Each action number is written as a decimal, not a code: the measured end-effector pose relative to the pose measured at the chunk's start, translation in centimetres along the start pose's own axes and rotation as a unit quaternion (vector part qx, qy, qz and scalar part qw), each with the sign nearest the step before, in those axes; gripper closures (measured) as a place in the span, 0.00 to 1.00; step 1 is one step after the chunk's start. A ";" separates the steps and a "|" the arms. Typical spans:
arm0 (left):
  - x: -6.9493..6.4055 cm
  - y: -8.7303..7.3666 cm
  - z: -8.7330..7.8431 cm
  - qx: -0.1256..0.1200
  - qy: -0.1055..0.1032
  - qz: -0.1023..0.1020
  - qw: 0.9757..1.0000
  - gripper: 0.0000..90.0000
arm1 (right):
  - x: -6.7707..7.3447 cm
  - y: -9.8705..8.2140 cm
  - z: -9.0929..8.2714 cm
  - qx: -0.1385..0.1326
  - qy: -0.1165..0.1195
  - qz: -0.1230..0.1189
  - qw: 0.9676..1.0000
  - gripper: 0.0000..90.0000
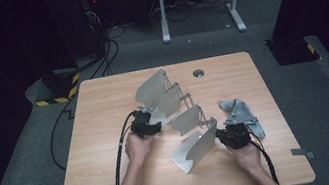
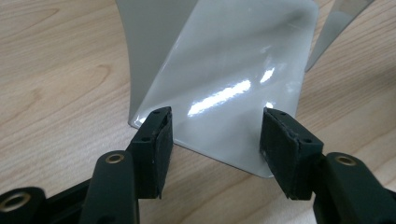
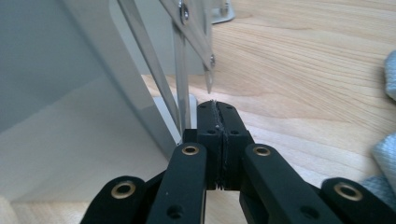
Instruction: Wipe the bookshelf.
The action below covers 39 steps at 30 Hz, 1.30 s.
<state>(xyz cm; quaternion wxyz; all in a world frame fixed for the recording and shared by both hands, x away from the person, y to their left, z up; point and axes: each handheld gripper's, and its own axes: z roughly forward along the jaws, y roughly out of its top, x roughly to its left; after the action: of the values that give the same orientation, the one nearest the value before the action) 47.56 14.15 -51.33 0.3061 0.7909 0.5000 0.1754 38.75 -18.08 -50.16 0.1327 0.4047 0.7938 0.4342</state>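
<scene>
At the middle of the wooden table (image 1: 116, 181), we work an extendable row of grey metal bookend plates (image 1: 176, 116) that runs diagonally, from the far plate (image 1: 151, 88) toward the near plate (image 1: 197, 149). Our left gripper (image 2: 215, 140) faces the base of one far-end plate (image 2: 229, 93), its jaws spread to either side of the sheet, pads apparently not yet pressing. Our right gripper (image 3: 217, 140), beside the near plate and just left of a grey cloth (image 1: 248, 119), has its jaws pressed together, possibly nipping something thin by the linkage bars (image 3: 180, 65).
</scene>
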 end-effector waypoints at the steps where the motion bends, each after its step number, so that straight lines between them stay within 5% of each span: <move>1: 0.0 0.0 0.1 -0.003 -0.001 0.000 1.000 0.50 | 0.1 0.0 0.0 0.000 0.001 -0.002 1.000 1.00; 32: -0.6 0.2 0.8 -0.023 -0.010 0.016 1.000 0.49 | 4.1 -0.8 0.9 0.016 0.049 -0.037 0.998 1.00; 39: -0.7 -0.1 0.4 -0.019 -0.010 0.017 1.000 0.49 | 3.8 -1.0 0.4 0.007 0.037 -0.040 0.998 0.94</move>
<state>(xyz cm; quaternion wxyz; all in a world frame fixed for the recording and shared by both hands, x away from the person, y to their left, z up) 47.42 13.45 -51.68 0.3234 0.7952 0.4796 0.1820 36.02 -15.24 -50.61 0.1173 0.3571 0.8168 0.4377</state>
